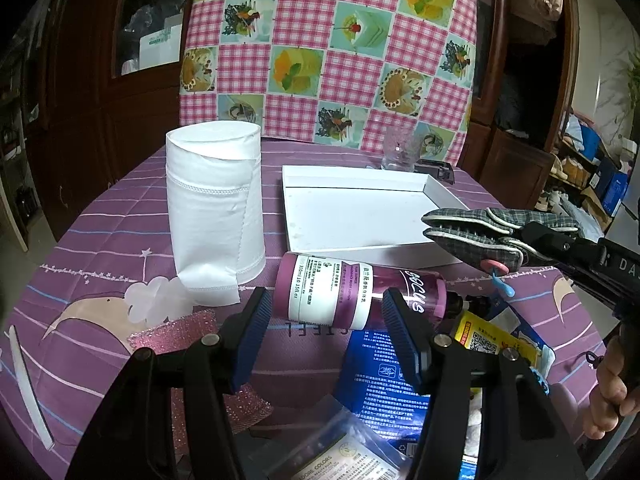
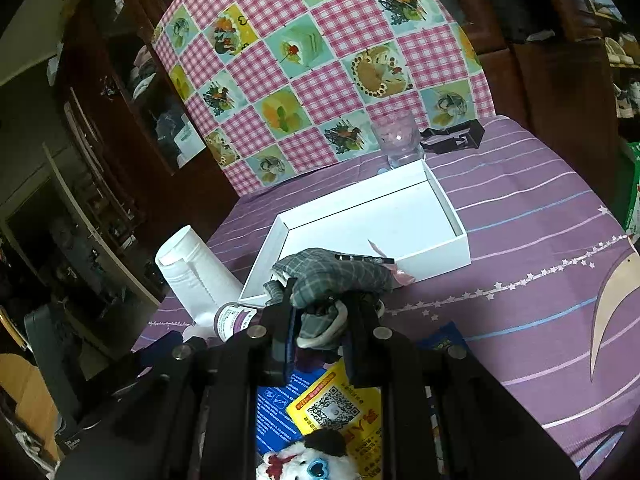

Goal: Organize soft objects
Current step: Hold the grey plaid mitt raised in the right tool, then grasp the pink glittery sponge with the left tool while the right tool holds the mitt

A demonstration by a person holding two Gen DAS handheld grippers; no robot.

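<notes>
Between my right gripper fingers I pinch the soft checked glove, just at the white box edge. I think I should carry it over the wall before I let go. My left gripper gapes empty by the purple bottle; the paper roll stands aside.
</notes>
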